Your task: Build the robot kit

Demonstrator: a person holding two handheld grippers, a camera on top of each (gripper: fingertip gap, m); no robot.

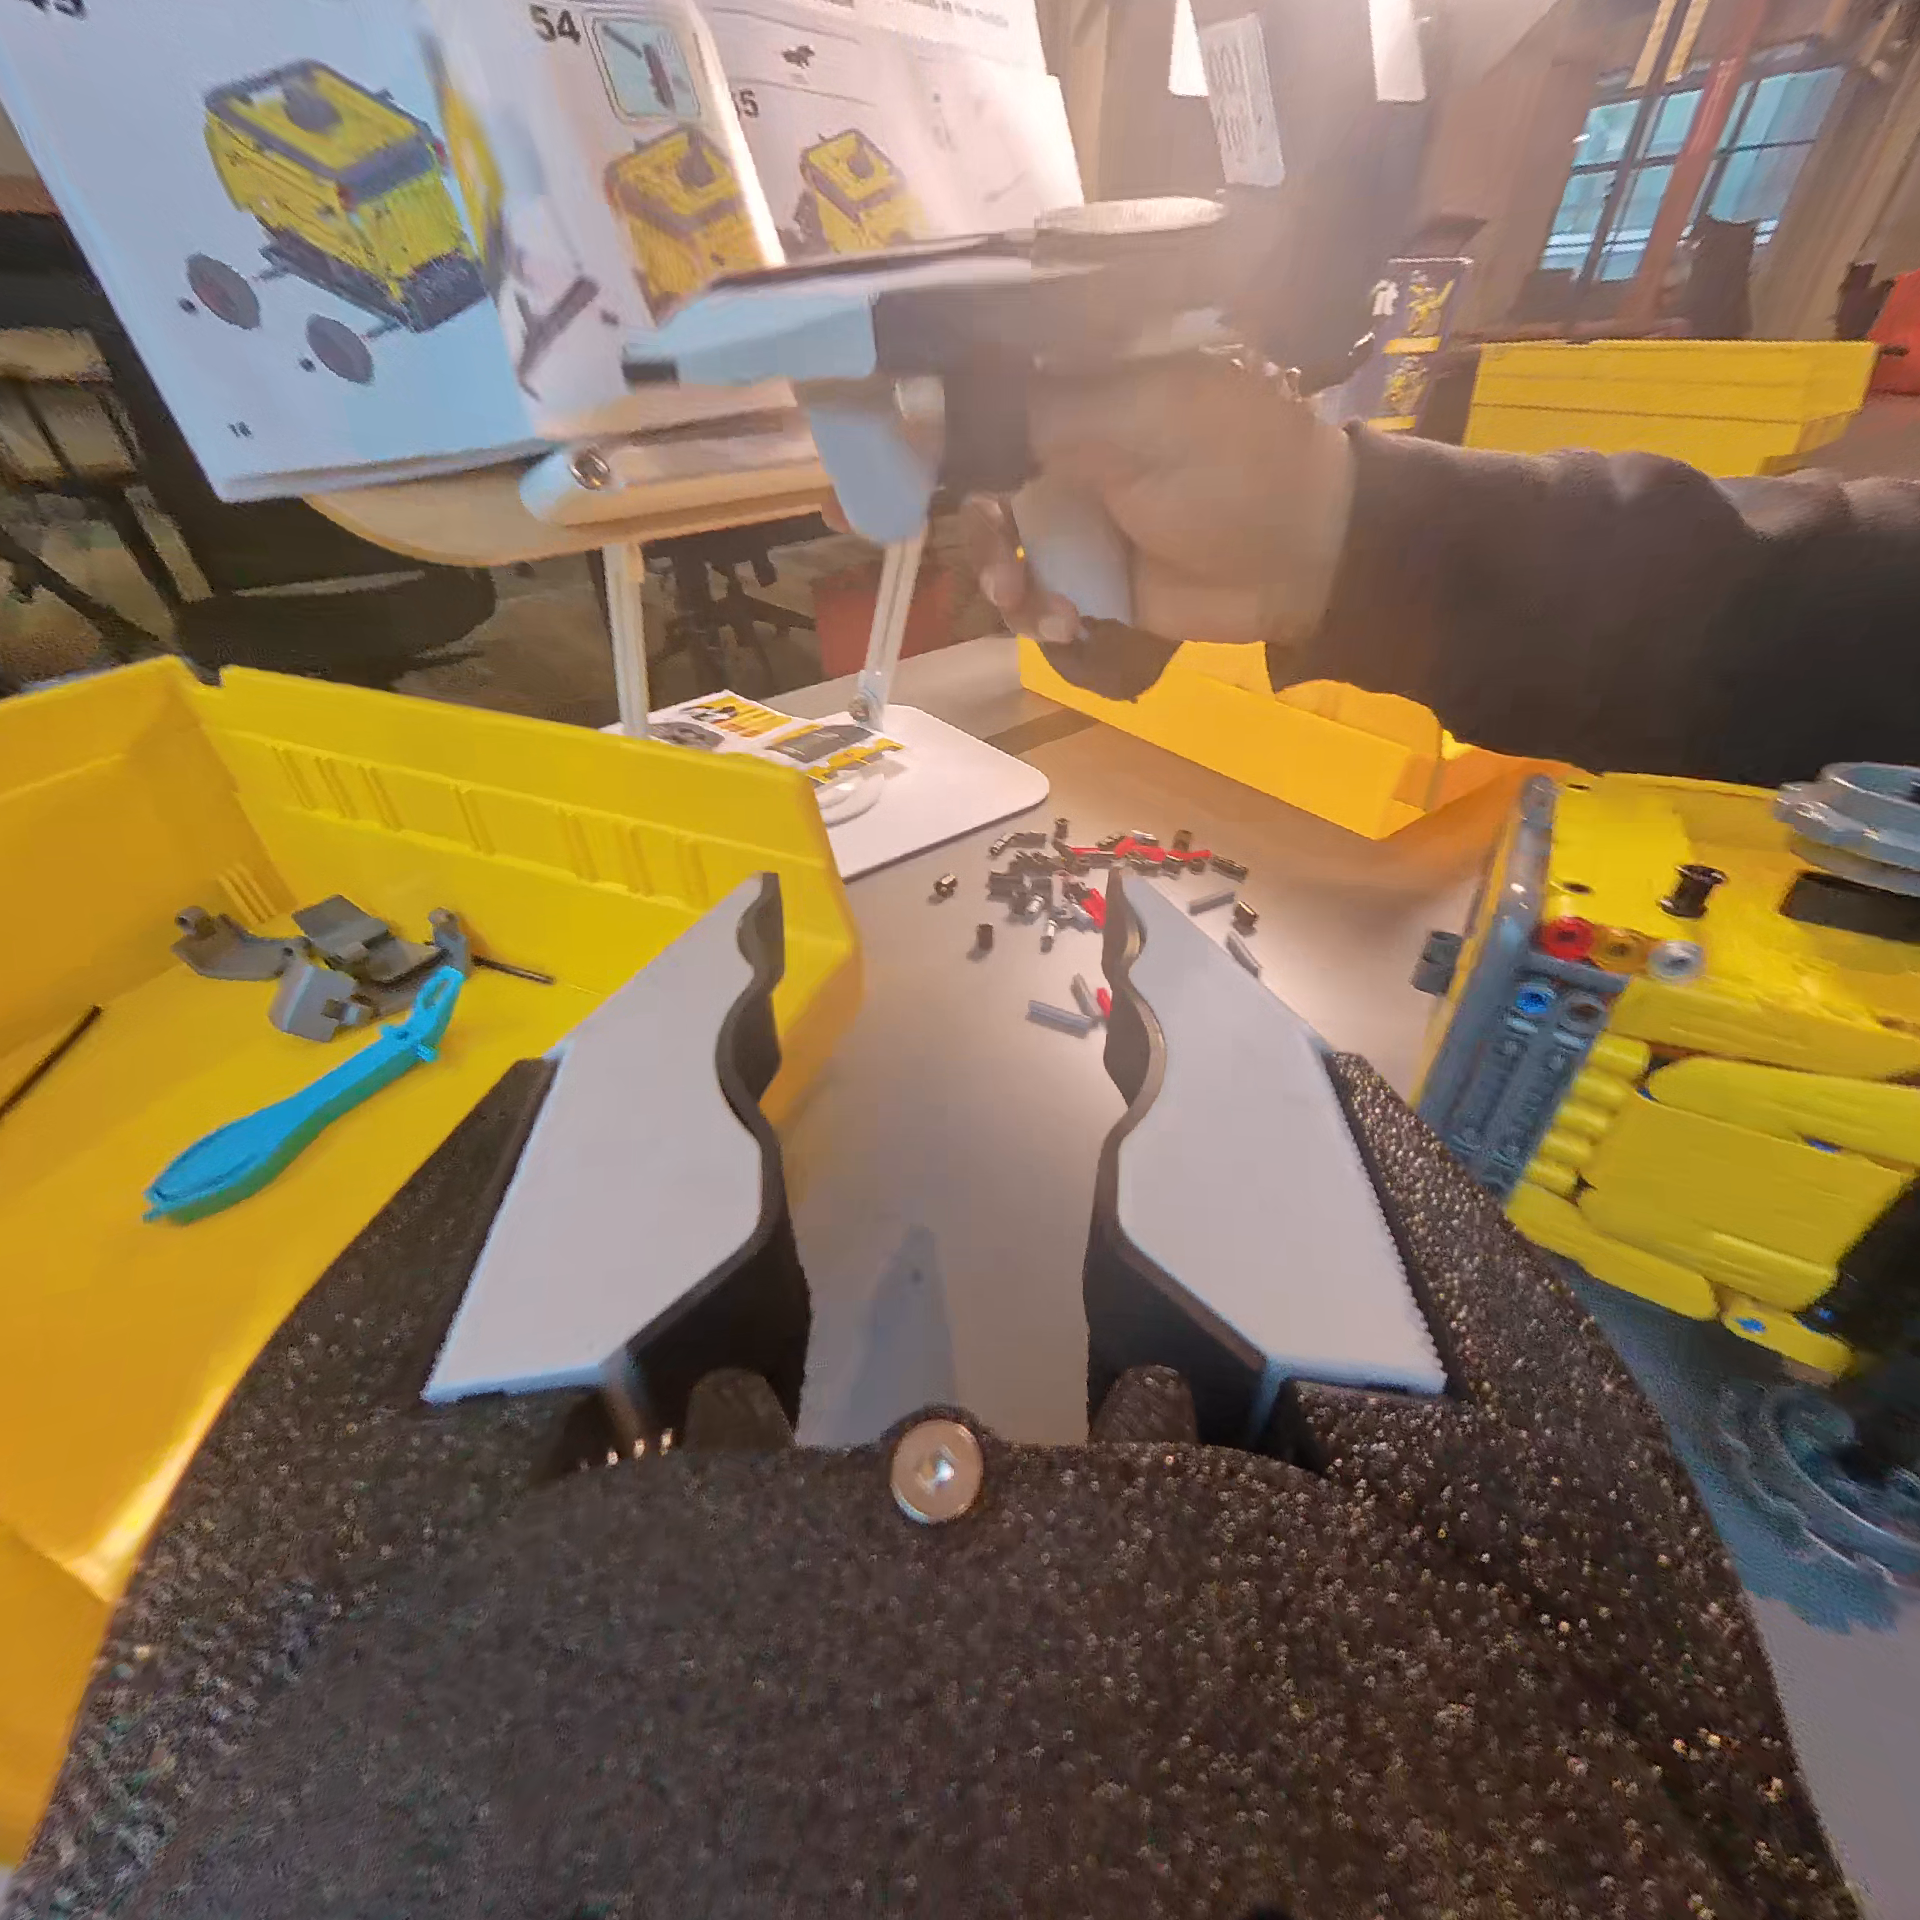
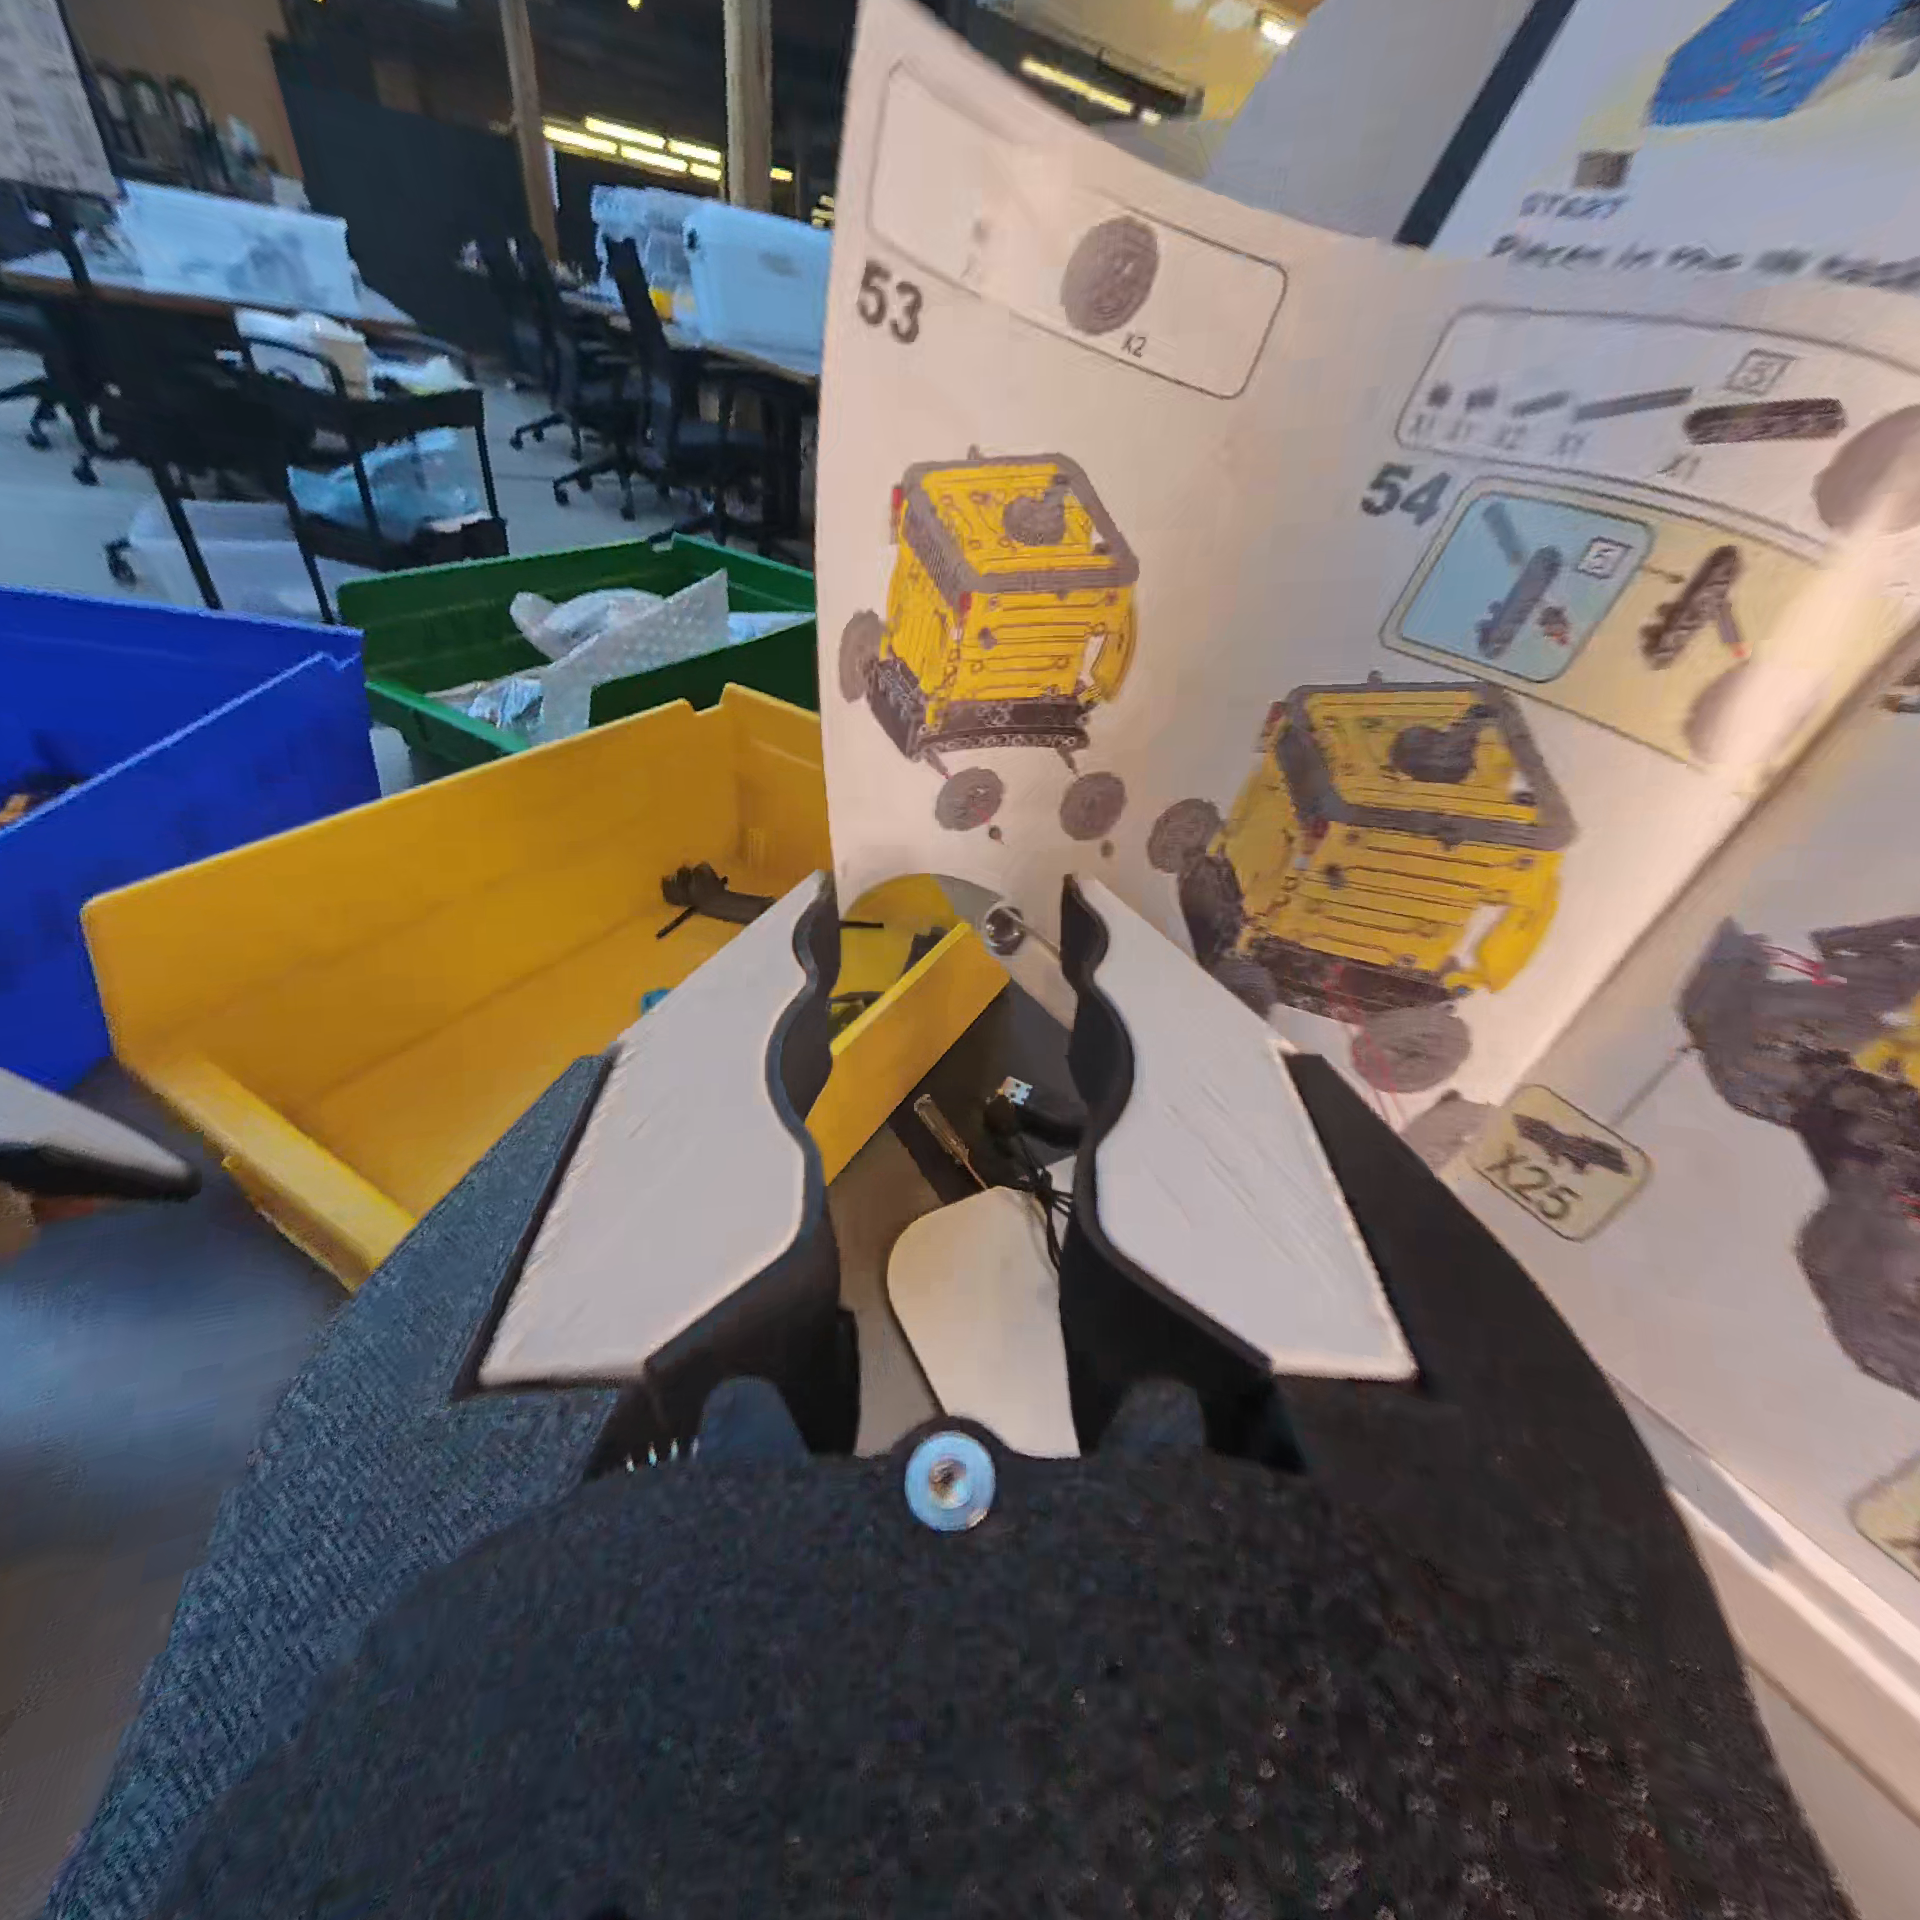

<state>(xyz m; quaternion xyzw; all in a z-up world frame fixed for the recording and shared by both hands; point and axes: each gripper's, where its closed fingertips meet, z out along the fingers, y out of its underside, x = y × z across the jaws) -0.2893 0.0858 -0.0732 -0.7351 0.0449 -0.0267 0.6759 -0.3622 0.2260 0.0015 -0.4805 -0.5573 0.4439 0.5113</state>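
A workbench strewn with building-brick parts: the left gripper hangs over the grey table with its jaws spread wide and nothing between them. Just past its fingertips lies a scatter of small black, red and grey pins, loose on the tabletop and not touched by either finger. To the gripper's left, a yellow bin stands against the outer side of the left finger; inside it lie a cluster of grey parts and a blue-green brick-separator tool. To its right sits a partly built yellow brick vehicle with a grey beam frame, near the right finger but apart from it.

Farther off in the left wrist view, a person's hand in a dark sleeve holds the right gripper up at an instruction booklet propped on a white stand.

From the right wrist view, the right gripper is also parted and empty, its fingertips close to the lower edge of a curled booklet page; whether they touch the paper cannot be told. The yellow bin lies below and to the left, with a blue bin and a green bin behind it.
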